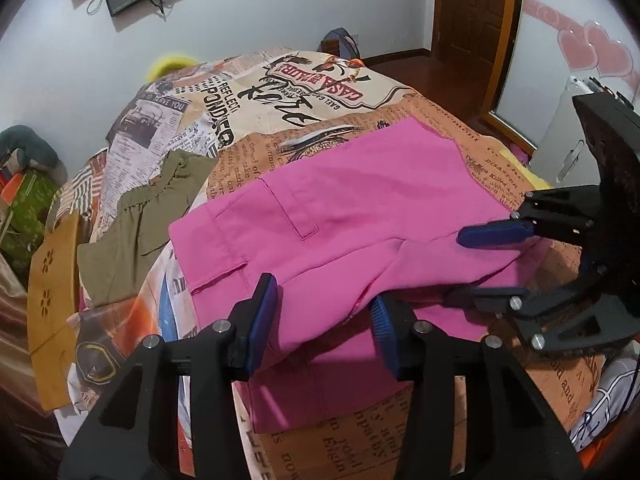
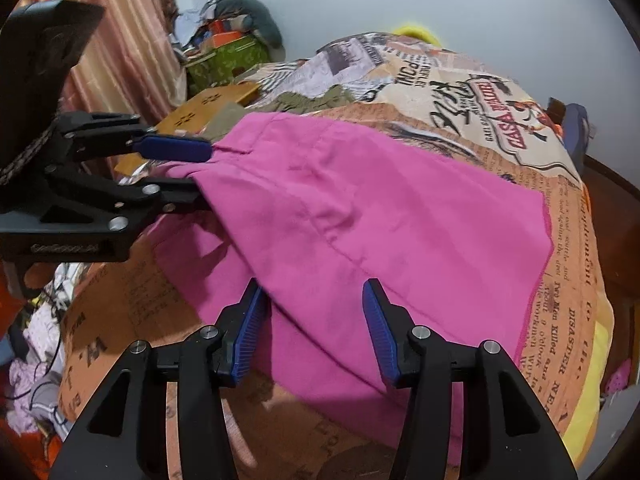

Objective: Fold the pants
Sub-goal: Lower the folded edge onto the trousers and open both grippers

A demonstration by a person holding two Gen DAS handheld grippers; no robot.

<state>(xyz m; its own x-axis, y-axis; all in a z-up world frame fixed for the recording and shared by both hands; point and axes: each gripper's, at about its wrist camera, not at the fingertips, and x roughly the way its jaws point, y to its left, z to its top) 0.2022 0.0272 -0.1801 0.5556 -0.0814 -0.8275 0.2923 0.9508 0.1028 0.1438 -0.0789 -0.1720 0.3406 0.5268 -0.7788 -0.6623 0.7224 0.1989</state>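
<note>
Pink pants (image 1: 352, 216) lie on a bed covered with a newspaper-print sheet (image 1: 248, 120). They also show in the right wrist view (image 2: 380, 216), partly folded over themselves. My left gripper (image 1: 324, 328) is open, its blue pads on either side of the raised pink folded edge. My right gripper (image 2: 316, 332) is open too, its jaws astride the pink fold near the front edge. Each gripper shows in the other's view, the right one (image 1: 496, 260) at the pants' right side, the left one (image 2: 180, 168) at the waistband side.
An olive garment (image 1: 148, 224) and a mustard cloth (image 1: 52, 300) lie left of the pants. Clutter and a curtain (image 2: 132, 40) stand beyond the bed. A wooden door (image 1: 476, 8) and a mirror with heart stickers (image 1: 580, 48) are at the right.
</note>
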